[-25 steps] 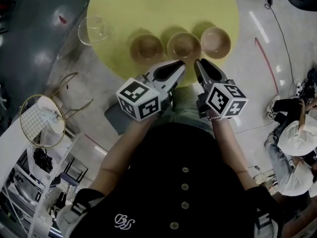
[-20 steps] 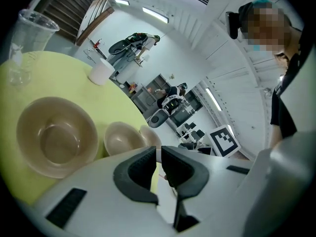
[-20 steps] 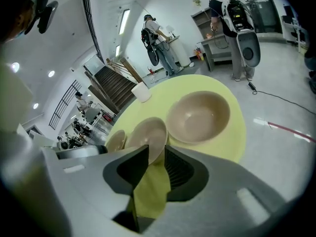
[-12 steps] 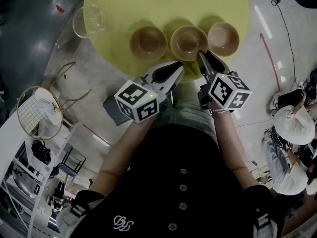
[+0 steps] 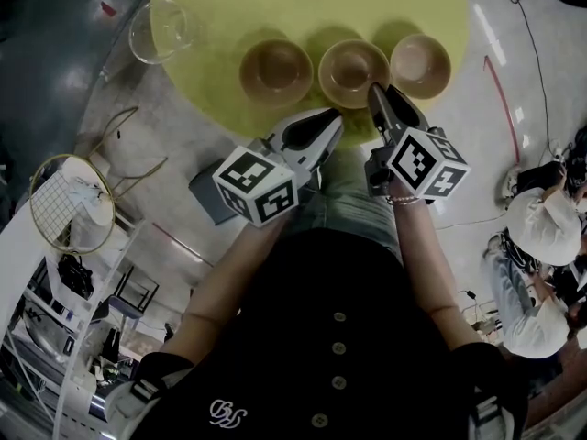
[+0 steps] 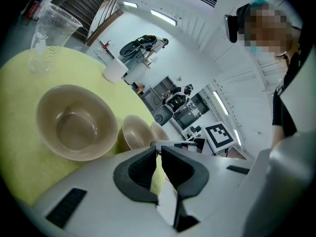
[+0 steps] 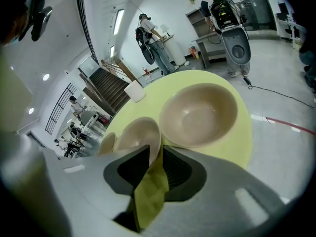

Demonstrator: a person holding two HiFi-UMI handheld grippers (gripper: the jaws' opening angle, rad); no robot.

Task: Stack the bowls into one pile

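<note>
Three tan bowls stand in a row on the round yellow table [image 5: 303, 7]: the left bowl [image 5: 275, 71] [image 6: 76, 122], the middle bowl [image 5: 353, 71] [image 7: 138, 135] and the right bowl [image 5: 420, 65] [image 7: 200, 115]. My right gripper [image 5: 374, 90] [image 7: 155, 149] hovers at the middle bowl's near right rim. It is open and its jaws have just closed a little. The rim lines up with the gap just beyond the tips, and the pads press on nothing. My left gripper [image 5: 335, 120] [image 6: 158, 149] stays at the table's near edge, short of the bowls, its jaws parted by a narrow slit and empty.
A clear plastic cup [image 5: 160, 30] [image 6: 49, 33] stands at the table's left edge and a small white cup [image 6: 114, 70] [image 7: 133, 90] at its far side. A gold wire chair [image 5: 73, 214] is on the floor to the left. People [image 5: 541, 236] are at the right.
Both grippers have sunk slightly toward the table. The right gripper's tips have come up to the near rim of the middle bowl.
</note>
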